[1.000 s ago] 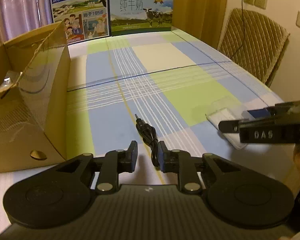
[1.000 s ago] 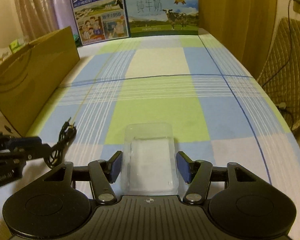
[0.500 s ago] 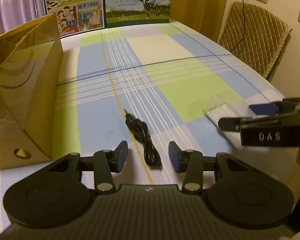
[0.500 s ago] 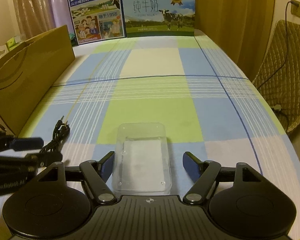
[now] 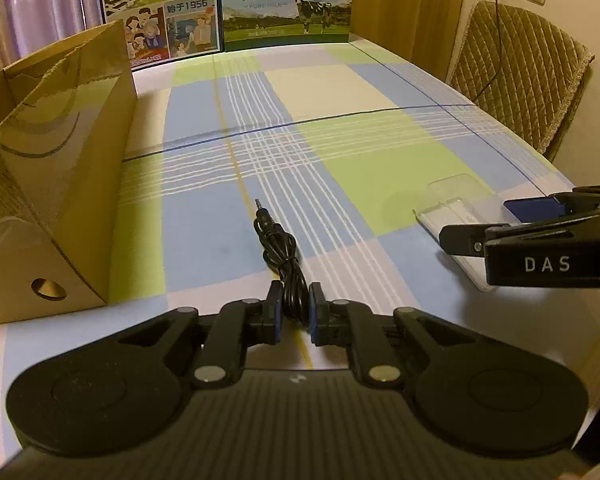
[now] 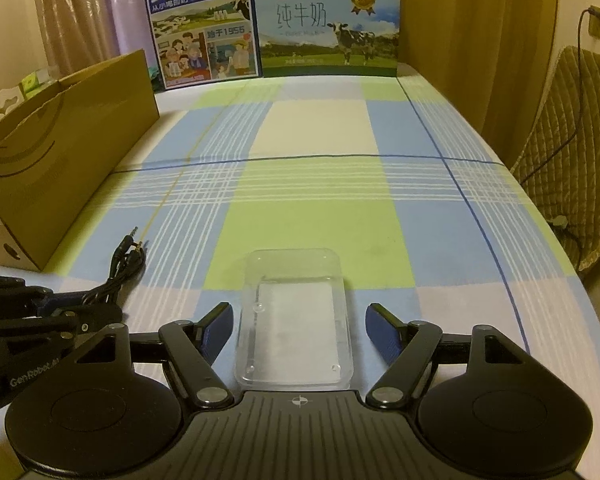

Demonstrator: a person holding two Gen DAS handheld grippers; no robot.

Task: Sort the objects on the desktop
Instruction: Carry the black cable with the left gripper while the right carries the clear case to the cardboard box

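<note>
Left tongs (image 5: 293, 311) clamped on near end of cable (image 5: 278, 246); cable's long axis runs straight ahead on counter (image 5: 340, 92), plug far. Right tongs (image 6: 299, 322) apart, straddling clear tray (image 6: 296, 312). Box (image 5: 56, 184) lies left.

Checked table (image 6: 312, 200) (cable (image 5: 278, 246), tray (image 6: 296, 320), box (image 5: 60, 184))
</note>
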